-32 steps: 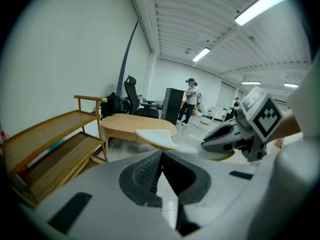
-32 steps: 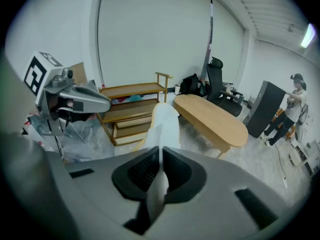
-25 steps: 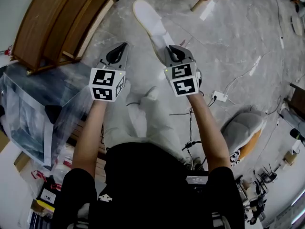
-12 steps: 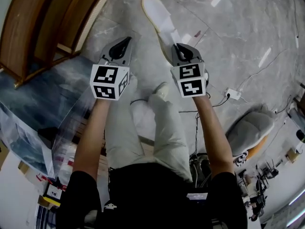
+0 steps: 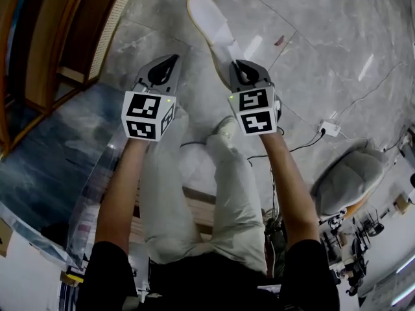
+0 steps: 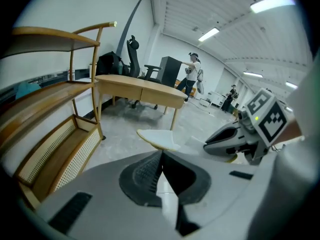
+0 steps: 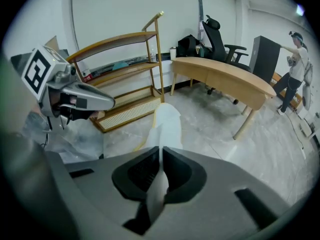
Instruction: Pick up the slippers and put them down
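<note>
One white slipper (image 5: 209,19) with a tan sole edge hangs over the grey marble floor, held by its heel end. My right gripper (image 5: 240,65) is shut on it, and in the right gripper view the slipper (image 7: 166,126) runs out from between the jaws of that gripper (image 7: 161,153). My left gripper (image 5: 168,61) hovers beside it on the left, about level with it. Seen in its own view, the left gripper (image 6: 161,155) has its pads together with nothing between them. That view also shows the slipper (image 6: 157,139) and the right gripper (image 6: 235,140). I see no second slipper.
A wooden shelf unit (image 5: 58,37) stands at the left, with a clear plastic sheet (image 5: 52,154) below it. A curved wooden desk (image 7: 225,79) and office chairs are farther off. A power strip (image 5: 329,128) with cables and a grey seat (image 5: 350,180) lie on the right. Two people (image 6: 192,74) stand far back.
Both grippers have come down toward the floor side by side as the person bends. The slipper stays in the right gripper.
</note>
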`<state>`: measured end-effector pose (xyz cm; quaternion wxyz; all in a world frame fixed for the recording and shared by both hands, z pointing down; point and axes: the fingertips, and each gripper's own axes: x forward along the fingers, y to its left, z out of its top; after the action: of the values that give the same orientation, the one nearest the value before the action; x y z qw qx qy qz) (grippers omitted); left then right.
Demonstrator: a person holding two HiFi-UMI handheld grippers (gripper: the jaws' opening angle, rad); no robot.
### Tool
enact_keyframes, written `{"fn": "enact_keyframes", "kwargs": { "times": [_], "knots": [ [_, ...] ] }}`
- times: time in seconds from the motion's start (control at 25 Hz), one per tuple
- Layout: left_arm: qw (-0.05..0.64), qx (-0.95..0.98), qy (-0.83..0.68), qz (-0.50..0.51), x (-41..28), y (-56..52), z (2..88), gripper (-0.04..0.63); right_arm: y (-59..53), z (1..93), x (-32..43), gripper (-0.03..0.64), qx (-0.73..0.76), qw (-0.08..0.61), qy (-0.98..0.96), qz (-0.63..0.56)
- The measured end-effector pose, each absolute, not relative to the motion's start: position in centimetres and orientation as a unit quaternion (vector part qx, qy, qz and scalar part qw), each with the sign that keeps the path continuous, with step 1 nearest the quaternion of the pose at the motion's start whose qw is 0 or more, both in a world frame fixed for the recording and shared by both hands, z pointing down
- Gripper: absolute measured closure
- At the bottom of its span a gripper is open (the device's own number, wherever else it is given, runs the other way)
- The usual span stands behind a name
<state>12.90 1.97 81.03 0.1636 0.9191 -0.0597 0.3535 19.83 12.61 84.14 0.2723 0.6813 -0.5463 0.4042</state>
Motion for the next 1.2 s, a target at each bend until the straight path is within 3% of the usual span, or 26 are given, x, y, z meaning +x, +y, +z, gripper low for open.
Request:
{"fn": "enact_keyframes", "kwargs": {
  "times": [1.2],
  "knots": [
    [0.160, 0.889, 0.031, 0.428, 10.7, 2.3, 107.3, 0.591, 11.2, 112.7, 18.3, 0.604, 0.645, 0.330, -0.540, 0.429]
  ]
}}
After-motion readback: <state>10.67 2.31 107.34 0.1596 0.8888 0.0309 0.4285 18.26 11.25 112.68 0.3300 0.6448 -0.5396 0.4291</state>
